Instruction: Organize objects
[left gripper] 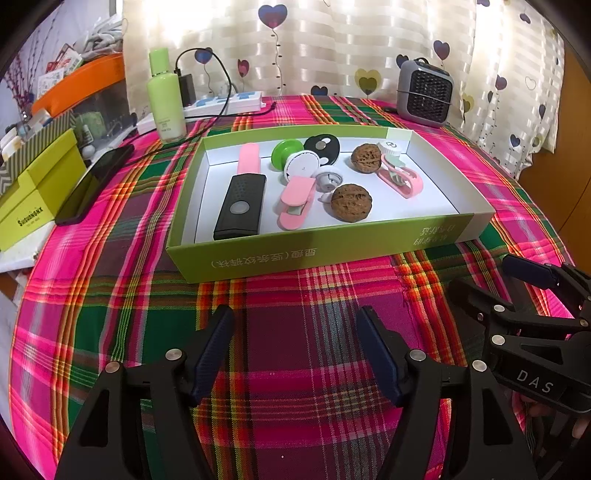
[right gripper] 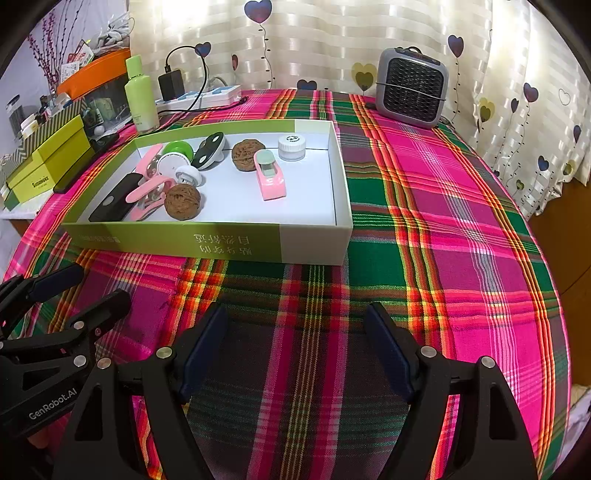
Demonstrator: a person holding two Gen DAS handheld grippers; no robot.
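Pink-green plaid tablecloth [right gripper: 424,206], lime-sided box [left gripper: 258,254] (white inside), two brown walnuts [left gripper: 351,203], heart-printed cream curtain [left gripper: 332,44].

"DAS" on right gripper [left gripper: 532,280]; "GenRobot.AI" on left gripper [right gripper: 74,291].

Pretty clearly someone's home, probably a bedroom or living room corner. Ahead of the tool there's a table under a loud plaid cloth [right gripper: 443,221], with heart-print curtains [right gripper: 332,33] right behind it and a little heater [right gripper: 410,86] at the far edge. Off to the far left: a lotion bottle [left gripper: 166,99], a power strip [left gripper: 225,101] with a charger plugged in, and stacked boxes [left gripper: 37,184].
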